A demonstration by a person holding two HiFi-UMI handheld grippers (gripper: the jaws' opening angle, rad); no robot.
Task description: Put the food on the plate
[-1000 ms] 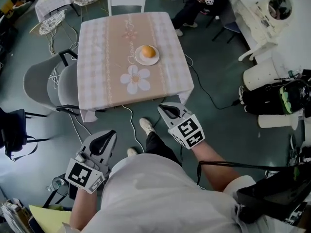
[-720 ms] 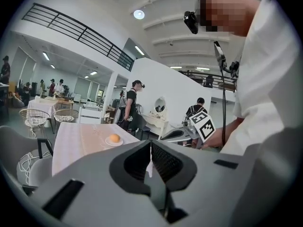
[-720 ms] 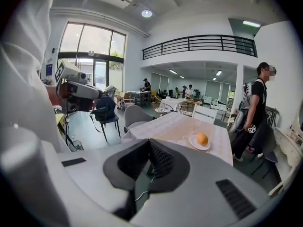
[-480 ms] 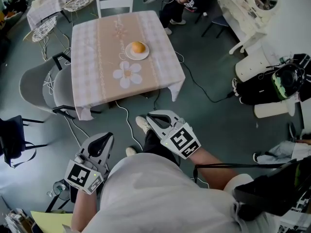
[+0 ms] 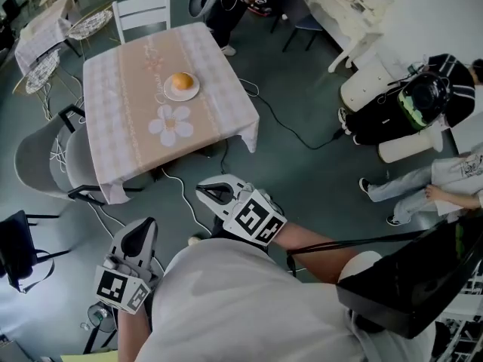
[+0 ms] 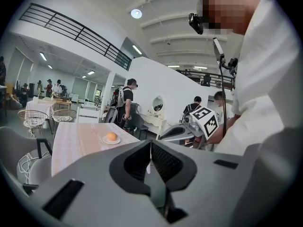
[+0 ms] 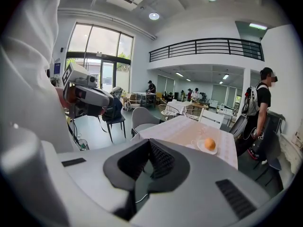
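Observation:
A round orange food item (image 5: 182, 81) lies on a small white plate (image 5: 169, 94) on the table (image 5: 121, 127) with a checked and flowered cloth, far ahead at upper left. Both grippers hang well short of the table, over the floor, close to the person's body. My left gripper (image 5: 142, 227) is shut with nothing in it. My right gripper (image 5: 209, 191) is shut and empty too. The left gripper view shows the food (image 6: 111, 136) far off beyond the closed jaws, and the right gripper view shows the food (image 7: 209, 144) at the right.
A white chair (image 5: 141, 10) stands behind the table and grey chairs (image 5: 41, 157) at its left. Cables (image 5: 290, 130) run over the floor by the table. At the right are a black bag (image 5: 377, 123) and a seated person's legs (image 5: 407, 183).
The table with the plate has slid up and to the left in the head view and looks farther off. Both grippers stay shut and have drifted leftward, low in the view.

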